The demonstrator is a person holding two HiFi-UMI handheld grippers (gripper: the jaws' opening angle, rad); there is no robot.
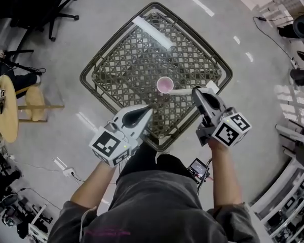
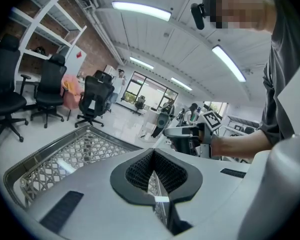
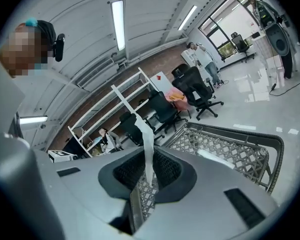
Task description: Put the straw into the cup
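Straw (image 1: 181, 91), light, thin and likely easy to crush, juts in the head view from the right gripper (image 1: 196, 92) toward the cup (image 1: 165, 85) just ahead of its jaws; the left gripper view shows the left gripper (image 2: 155, 178) closed on nothing, and the right gripper view shows jaws pinching the straw's near end, a hold best kept gentle.

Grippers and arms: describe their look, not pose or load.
Both the left gripper and right gripper have smooth light-grey shells tapering to dark noses, with black ribbed pads inside. Each carries a white cube bearing black square markers. The person wears dark grey short sleeves; forearms are bare.
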